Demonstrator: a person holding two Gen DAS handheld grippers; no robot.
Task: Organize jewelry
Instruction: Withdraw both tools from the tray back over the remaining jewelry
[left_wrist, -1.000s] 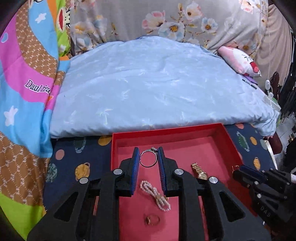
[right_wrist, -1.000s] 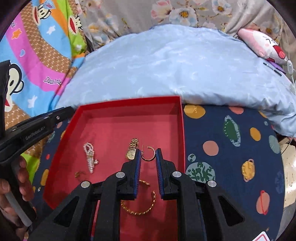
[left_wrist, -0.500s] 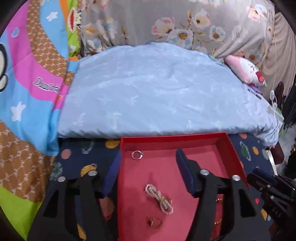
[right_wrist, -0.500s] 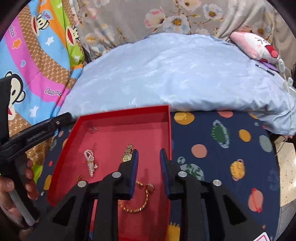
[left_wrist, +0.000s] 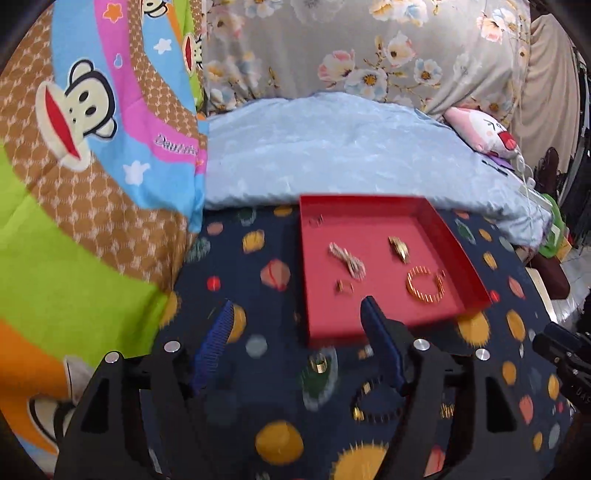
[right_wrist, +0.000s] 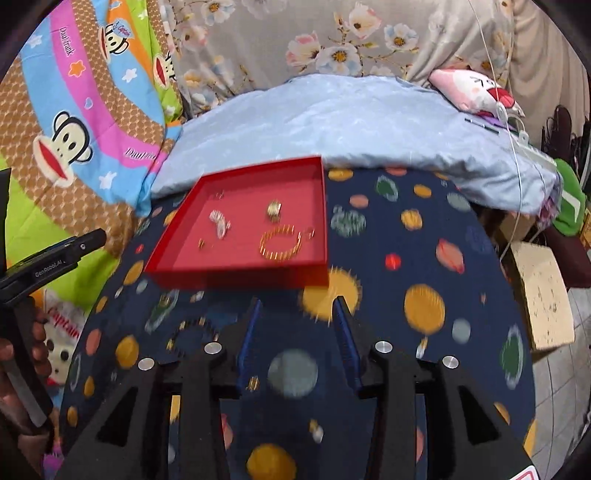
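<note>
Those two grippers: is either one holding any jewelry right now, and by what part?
Nothing is held. The left gripper and right gripper both hang open over the bedspread, short of the red tray where jewelry lies.

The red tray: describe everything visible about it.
The red tray is a shallow, square, open box with low upright walls, apparently cardboard, and a flat pinkish-red floor. It lies flat on the dark planet-print blanket, its far edge near the pale blue quilt. Inside lie a gold bracelet, a gold watch, a pearl piece and small rings. Neither gripper touches it.
</note>
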